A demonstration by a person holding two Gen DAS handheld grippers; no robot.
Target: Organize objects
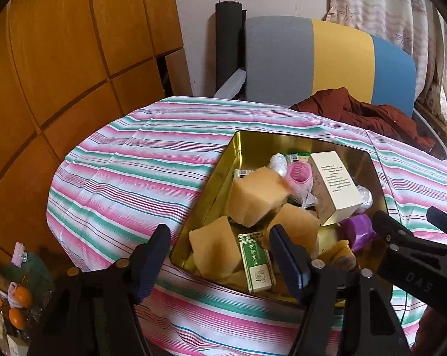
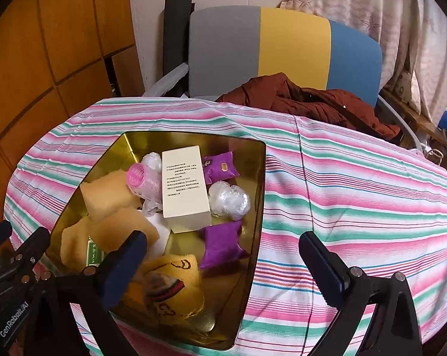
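Note:
A gold metal tin (image 1: 297,137) (image 2: 257,207) lies on the striped tablecloth, filled with small items. In it are several tan sponges (image 1: 211,249) (image 2: 108,195), and one sponge (image 1: 257,198) looks blurred. There is also a cream box (image 1: 333,190) (image 2: 185,190), a pink roller (image 1: 299,178) (image 2: 142,179), a green box (image 1: 256,262), purple packets (image 2: 222,244) and a yellow sock (image 2: 171,287). My left gripper (image 1: 220,262) hovers open over the tin's near left corner, nothing between its fingers. My right gripper (image 2: 223,267) stands open over the tin's near right edge, holding nothing.
The striped cloth (image 1: 128,166) (image 2: 357,195) covers a round table. Behind it stands a grey, yellow and blue chair (image 1: 327,59) with a red-brown garment (image 2: 306,101) draped over the table's far edge. A wooden cabinet (image 1: 60,44) is at left; bagged oranges (image 1: 19,299) lie below.

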